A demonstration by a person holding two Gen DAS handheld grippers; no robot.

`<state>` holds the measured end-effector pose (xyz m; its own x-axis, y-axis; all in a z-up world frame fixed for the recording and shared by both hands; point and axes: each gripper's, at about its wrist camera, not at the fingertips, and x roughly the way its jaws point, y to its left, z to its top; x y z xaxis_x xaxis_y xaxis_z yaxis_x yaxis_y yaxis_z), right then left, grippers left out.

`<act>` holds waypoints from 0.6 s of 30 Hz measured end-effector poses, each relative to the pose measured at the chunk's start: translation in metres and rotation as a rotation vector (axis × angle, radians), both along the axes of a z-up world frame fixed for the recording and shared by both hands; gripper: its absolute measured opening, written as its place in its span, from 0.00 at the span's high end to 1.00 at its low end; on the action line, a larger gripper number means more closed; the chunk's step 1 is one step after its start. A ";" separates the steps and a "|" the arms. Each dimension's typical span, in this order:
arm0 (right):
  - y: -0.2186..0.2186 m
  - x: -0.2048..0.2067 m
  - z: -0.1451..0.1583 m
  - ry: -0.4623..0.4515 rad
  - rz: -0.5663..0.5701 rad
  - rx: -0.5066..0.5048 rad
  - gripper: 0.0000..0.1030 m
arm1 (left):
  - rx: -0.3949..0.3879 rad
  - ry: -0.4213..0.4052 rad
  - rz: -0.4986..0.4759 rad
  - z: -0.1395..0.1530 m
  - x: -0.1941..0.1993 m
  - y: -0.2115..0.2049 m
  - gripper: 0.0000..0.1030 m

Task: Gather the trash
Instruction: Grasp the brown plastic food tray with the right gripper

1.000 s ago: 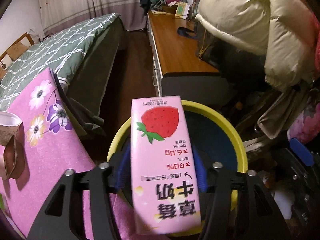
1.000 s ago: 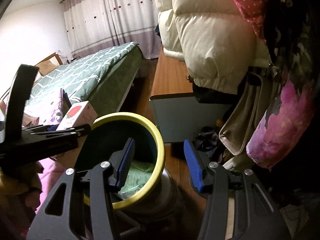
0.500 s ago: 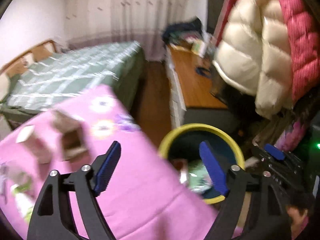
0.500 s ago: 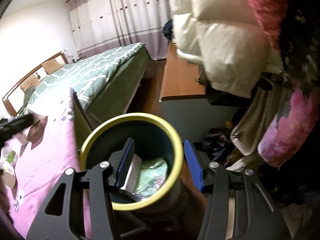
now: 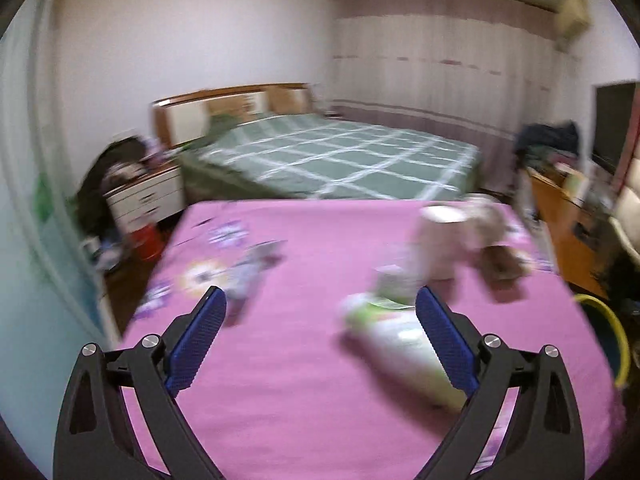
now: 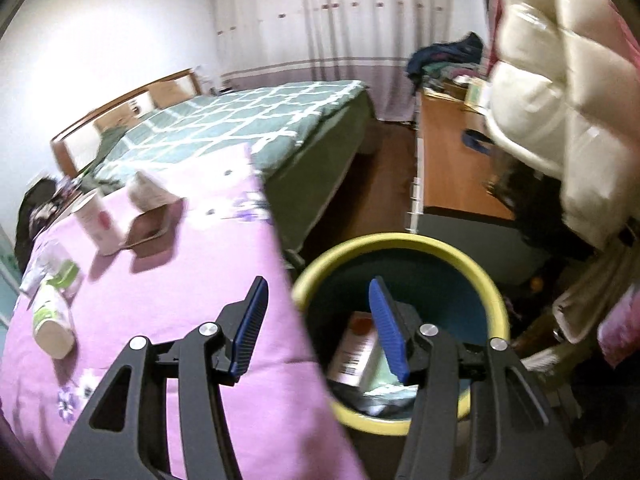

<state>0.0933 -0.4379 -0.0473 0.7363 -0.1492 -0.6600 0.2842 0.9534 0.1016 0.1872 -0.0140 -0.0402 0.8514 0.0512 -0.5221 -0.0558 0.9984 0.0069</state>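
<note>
Left wrist view, entry one: my left gripper (image 5: 318, 338) stood wide open and empty above the pink cloth (image 5: 304, 392); a second earlier it had clamped a strawberry milk carton over the bin, so that item counted as delivered; the view had swung from the bin back to the table.

Entry two: a green-and-white bottle (image 5: 400, 344) lay on its side in the lower right of that frame, just ahead of the right-hand finger; blurred, label unreadable.

Entry three: a pale cup (image 5: 436, 236) and a brown crumpled piece (image 5: 504, 262) sat in the middle right; a small wrapper (image 5: 250, 268) lay left of centre.

Entry four, right wrist view: my right gripper (image 6: 316, 330) was open, holding nothing, straddling the cloth edge and the yellow-rimmed bin (image 6: 400, 242); the carton (image 6: 358, 350) rested inside the bin at lower centre, barcode up, beside pale green packaging.

Judgement: one piece was binned; several remained on the cloth; the bottle looked the nearest next pick, and being round it might roll under a careless pinch.
</note>
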 end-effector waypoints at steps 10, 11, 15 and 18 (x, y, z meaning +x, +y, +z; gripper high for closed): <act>0.087 0.043 0.007 0.022 0.172 -0.030 0.50 | -0.006 0.020 0.162 -0.041 -0.013 0.082 0.09; 0.094 0.046 0.008 0.023 0.189 -0.033 0.50 | -0.002 0.020 0.167 -0.044 -0.014 0.086 0.09; 0.123 0.059 0.007 0.033 0.246 -0.042 0.50 | -0.017 0.020 0.169 -0.050 -0.010 0.083 0.09; 0.139 0.067 0.008 0.035 0.285 -0.027 0.50 | -0.039 0.019 0.175 -0.048 -0.010 0.081 0.09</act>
<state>0.1601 -0.2986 -0.0392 0.7278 0.0426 -0.6845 0.0074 0.9975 0.0700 0.1774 0.0670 -0.0882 0.8210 0.1775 -0.5426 -0.2292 0.9730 -0.0285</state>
